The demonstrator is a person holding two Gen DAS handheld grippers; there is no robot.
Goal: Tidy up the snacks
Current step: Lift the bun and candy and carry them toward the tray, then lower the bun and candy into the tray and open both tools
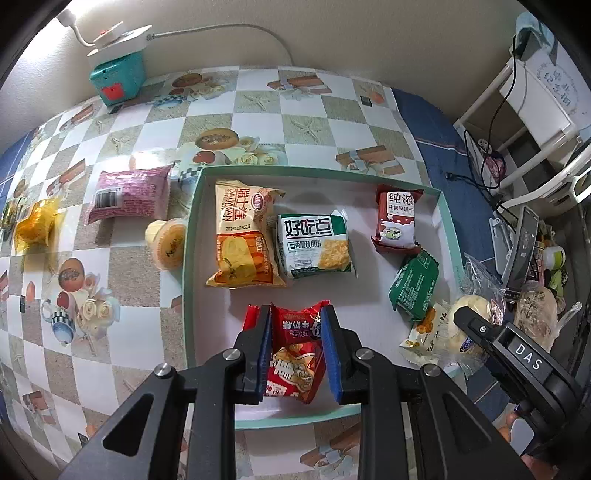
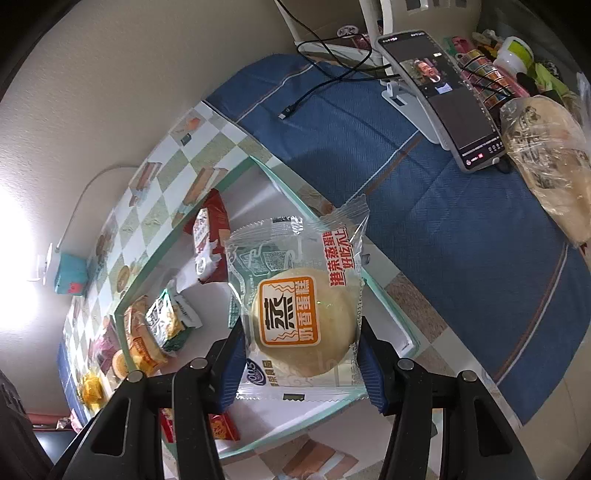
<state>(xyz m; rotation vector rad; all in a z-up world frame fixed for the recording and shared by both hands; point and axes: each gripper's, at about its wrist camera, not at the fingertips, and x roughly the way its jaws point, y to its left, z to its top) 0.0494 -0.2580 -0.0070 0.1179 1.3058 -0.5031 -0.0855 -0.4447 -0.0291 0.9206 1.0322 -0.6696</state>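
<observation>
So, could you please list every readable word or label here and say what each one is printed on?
"DAS": right gripper, on its black body.
"好吃点": green-and-white cracker packet.
"纯浓": dark red biscuit packet.
"蒸 奶香蛋糕": steamed cake packet in the right gripper.
Other print, including the left gripper's red snack packet: too blurred.

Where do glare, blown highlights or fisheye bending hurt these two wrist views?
Left wrist view: the white desk lamp is overexposed at top left, and the mint-rimmed white tray bows; packet print stays readable. Right wrist view: a white glare patch washes out the left wall, the checkered tablecloth curves strongly, and the clear-wrapped steamed cake stays sharp.
</observation>
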